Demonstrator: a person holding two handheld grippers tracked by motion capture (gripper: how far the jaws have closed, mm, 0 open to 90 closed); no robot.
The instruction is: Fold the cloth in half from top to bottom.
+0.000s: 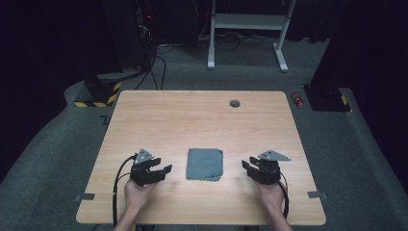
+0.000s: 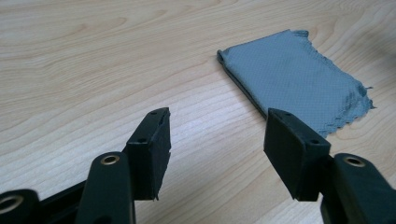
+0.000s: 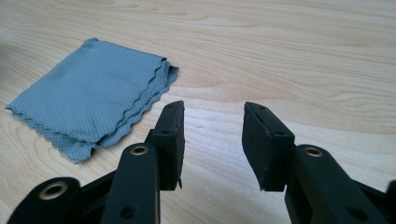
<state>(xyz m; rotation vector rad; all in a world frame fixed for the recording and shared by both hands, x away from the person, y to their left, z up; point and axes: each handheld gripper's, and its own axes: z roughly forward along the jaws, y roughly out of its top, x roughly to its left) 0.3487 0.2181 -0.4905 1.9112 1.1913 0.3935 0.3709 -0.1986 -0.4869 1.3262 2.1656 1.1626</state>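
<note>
A folded grey cloth (image 1: 205, 164) lies flat on the wooden table (image 1: 192, 120), near its front edge and between my two hands. My left gripper (image 1: 161, 169) rests to the cloth's left, jaws apart with nothing between them. In the left gripper view the cloth (image 2: 294, 79) lies ahead and to the right of that gripper (image 2: 217, 144), folded edge toward it. My right gripper (image 1: 248, 167) sits to the cloth's right, also open and empty. In the right gripper view the cloth (image 3: 88, 102) lies to the left of that gripper (image 3: 214, 140), its wavy edges stacked.
A small round grey grommet (image 1: 235, 103) sits near the table's far edge. Beyond the table are a white desk frame (image 1: 248, 29), cables and yellow-black striped bases (image 1: 98, 94) on the grey carpet. Tape tabs (image 1: 84, 197) mark the front corners.
</note>
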